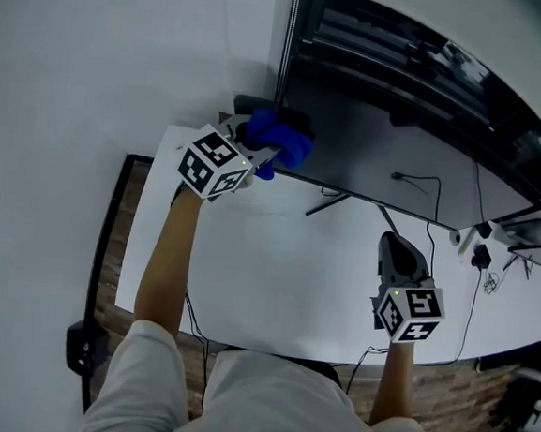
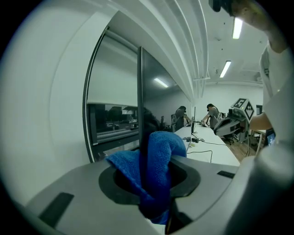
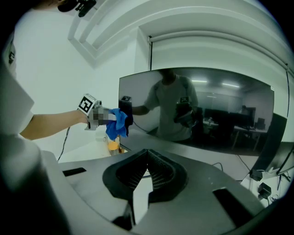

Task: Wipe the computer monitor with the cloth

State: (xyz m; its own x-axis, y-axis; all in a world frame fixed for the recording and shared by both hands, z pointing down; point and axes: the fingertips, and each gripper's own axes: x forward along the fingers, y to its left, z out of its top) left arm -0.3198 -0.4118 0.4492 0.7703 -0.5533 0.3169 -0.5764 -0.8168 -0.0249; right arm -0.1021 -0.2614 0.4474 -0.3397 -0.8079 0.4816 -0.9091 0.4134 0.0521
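Observation:
A dark computer monitor (image 1: 401, 128) stands on a white desk (image 1: 275, 267). My left gripper (image 1: 248, 147) is shut on a blue cloth (image 1: 279, 143), which rests against the monitor's lower left corner. In the left gripper view the cloth (image 2: 156, 170) bulges out between the jaws, right beside the monitor's edge (image 2: 140, 92). My right gripper (image 1: 400, 259) hangs over the desk in front of the monitor, its jaws closed together on nothing. The right gripper view shows the monitor (image 3: 202, 110), the cloth (image 3: 117, 123) and the left gripper (image 3: 117, 120) at its left edge.
The monitor's stand legs (image 1: 342, 203) spread over the desk behind my right gripper. Cables and plugs (image 1: 479, 252) lie at the desk's right end. A small yellow-topped object (image 3: 112, 146) stands below the cloth. The desk's front edge meets a wooden floor (image 1: 443, 395).

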